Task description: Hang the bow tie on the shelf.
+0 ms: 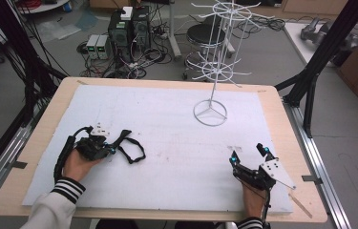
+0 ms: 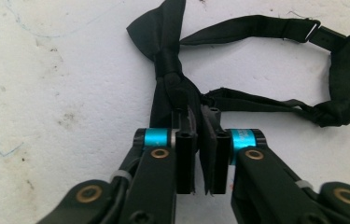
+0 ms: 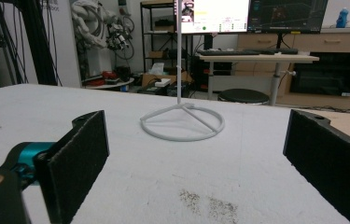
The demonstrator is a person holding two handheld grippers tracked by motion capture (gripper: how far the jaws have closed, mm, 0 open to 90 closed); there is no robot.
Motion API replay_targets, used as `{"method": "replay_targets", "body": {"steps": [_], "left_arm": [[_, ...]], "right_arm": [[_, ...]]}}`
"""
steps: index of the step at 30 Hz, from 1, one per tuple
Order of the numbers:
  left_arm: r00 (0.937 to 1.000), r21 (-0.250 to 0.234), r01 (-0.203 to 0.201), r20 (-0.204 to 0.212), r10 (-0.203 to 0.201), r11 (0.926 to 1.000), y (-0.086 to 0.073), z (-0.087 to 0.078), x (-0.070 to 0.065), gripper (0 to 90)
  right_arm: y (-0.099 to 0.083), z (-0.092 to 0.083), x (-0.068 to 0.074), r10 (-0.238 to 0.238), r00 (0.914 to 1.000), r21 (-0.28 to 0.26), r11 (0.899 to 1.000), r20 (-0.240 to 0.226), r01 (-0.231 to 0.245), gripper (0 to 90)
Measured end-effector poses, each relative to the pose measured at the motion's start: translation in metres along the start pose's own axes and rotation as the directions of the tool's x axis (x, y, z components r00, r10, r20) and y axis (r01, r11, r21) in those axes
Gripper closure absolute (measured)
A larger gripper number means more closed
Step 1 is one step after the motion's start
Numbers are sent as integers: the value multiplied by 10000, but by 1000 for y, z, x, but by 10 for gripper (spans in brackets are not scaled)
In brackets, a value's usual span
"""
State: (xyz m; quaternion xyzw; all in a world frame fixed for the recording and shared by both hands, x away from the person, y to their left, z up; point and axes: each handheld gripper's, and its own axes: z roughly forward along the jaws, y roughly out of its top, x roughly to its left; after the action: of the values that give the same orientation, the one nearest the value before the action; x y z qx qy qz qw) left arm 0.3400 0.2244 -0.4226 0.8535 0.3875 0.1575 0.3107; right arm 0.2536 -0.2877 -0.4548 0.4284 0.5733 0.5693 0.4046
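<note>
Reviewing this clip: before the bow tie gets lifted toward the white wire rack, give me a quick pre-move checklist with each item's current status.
1. Left gripper shut on the bow tie: ok, jaws pinch one wing of the bow.
2. Strap loop free of snags: ok, it lies loose on the white mat.
3. Right gripper open and empty: ok, jaws stand wide apart.
4. White wire rack upright on the mat: ok.
5. Path from tie to rack clear: ok.
6. Grip firm enough for lifting: cannot tell.
</note>
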Motion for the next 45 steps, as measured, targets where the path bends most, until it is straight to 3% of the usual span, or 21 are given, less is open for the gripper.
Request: {"method": "replay_targets", "body": {"steps": [6,14,16,18,27,28,30,40,41,43,45], "left_arm": [[10000,-181,37,-16,-37,9998,0,-3,1,864],[10000,-937,57,-14,-59,9956,2,-9,2,864],[9998,-1487,49,176,-23,9889,3,-11,1,864],[9998,-1575,79,204,-48,9875,4,-11,1,864],[9964,-2804,423,825,-198,9590,20,-21,-5,864],[9964,-2804,423,825,-198,9590,20,-21,-5,864],[9955,-3151,403,937,-112,9482,29,-25,-8,864],[9908,-3821,346,1341,183,9235,53,-26,-16,863],[9908,-3821,346,1341,183,9235,53,-26,-16,864],[9900,-4065,185,1350,400,9135,66,-28,-20,864],[9897,-4118,147,1360,455,9111,70,-28,-21,864]], "right_arm": [[0,0,0,1,10000,6,10000,-8,-1,58],[0,0,0,-7,10000,24,10000,-1,7,58],[0,0,0,-6,10000,25,10000,0,6,58],[0,0,0,-9,10000,23,10000,0,9,58],[0,0,0,11,10000,44,10000,-2,-11,58],[0,0,0,11,10000,44,10000,-2,-11,58],[0,0,0,-4,10000,37,10000,-1,4,58],[0,0,0,17,10000,48,10000,-1,-17,58],[0,0,0,17,10000,48,10000,-1,-17,58],[0,0,0,18,10000,52,10000,-2,-18,58],[0,0,0,12,10000,48,10000,0,-12,58]]}}
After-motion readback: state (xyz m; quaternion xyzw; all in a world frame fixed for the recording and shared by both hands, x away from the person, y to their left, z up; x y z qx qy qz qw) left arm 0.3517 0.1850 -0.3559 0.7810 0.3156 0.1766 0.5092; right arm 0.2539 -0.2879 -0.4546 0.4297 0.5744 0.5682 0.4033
